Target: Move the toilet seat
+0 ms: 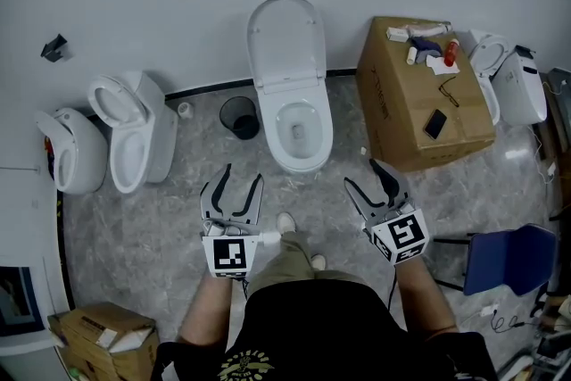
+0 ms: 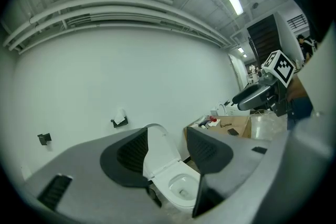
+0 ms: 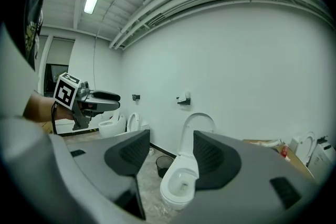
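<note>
White toilet seat (image 1: pixel 284 40) upright, beyond left gripper (image 1: pixel 243 174) and right gripper (image 1: pixel 361 172).

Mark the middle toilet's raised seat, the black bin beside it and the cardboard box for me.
Seat (image 1: pixel 284 36): head view, middle of the raised panel.
Bin (image 1: pixel 230 113): head view, its inner wall.
Box (image 1: pixel 406 103): head view, bare part of its top.

Head cam sits above the person, aimed steeply down at the floor (image 1: pixel 134 227), toilet (image 1: pixel 299 158) mid-frame, not close. Left tool (image 2: pixel 165 152) cam rides low, faces fwd at that toilet from slightly left; right tool (image 3: pixel 168 157) cam likewise from slightly right. All 3 share toilet + white wall (image 1: pixel 134 4).
</note>
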The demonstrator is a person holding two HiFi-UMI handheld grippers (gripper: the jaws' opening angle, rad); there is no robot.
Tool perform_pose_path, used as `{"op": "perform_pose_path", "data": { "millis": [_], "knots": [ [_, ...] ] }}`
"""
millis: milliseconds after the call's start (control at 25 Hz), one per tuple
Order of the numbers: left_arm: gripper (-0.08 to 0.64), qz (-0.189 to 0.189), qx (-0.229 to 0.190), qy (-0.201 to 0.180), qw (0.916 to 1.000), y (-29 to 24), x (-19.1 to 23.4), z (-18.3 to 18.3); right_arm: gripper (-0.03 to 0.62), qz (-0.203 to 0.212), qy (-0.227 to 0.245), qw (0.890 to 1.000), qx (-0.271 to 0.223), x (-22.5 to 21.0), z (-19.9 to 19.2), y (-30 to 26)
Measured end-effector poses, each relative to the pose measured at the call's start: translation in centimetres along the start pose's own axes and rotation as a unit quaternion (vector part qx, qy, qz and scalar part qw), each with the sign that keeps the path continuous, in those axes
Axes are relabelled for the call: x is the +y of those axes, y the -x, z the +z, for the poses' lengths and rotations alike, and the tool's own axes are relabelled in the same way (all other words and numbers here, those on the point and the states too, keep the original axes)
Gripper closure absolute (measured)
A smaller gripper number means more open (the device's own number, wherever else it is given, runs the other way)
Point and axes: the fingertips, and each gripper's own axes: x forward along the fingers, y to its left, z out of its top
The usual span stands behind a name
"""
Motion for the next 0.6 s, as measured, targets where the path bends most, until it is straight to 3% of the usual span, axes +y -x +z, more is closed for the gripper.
{"op": "perform_pose_path", "data": {
  "millis": [200,360,600],
  "knots": [
    [0.325,-0.005,-0.005,0.004,1.0000,-2.5,1.7,-0.7,0.341,0.001,-0.006,1.000,0.008,-0.7,0.0,-2.9],
    [0.325,-0.010,0.015,-0.001,0.9998,-4.4,3.4,-1.6,0.341,-0.001,-0.006,1.000,0.011,-1.2,0.5,-5.5],
    [0.325,-0.018,0.001,0.004,0.9998,-7.8,6.0,-1.9,0.341,-0.006,0.001,1.000,0.016,-2.3,2.1,-9.5]
  ]
}}
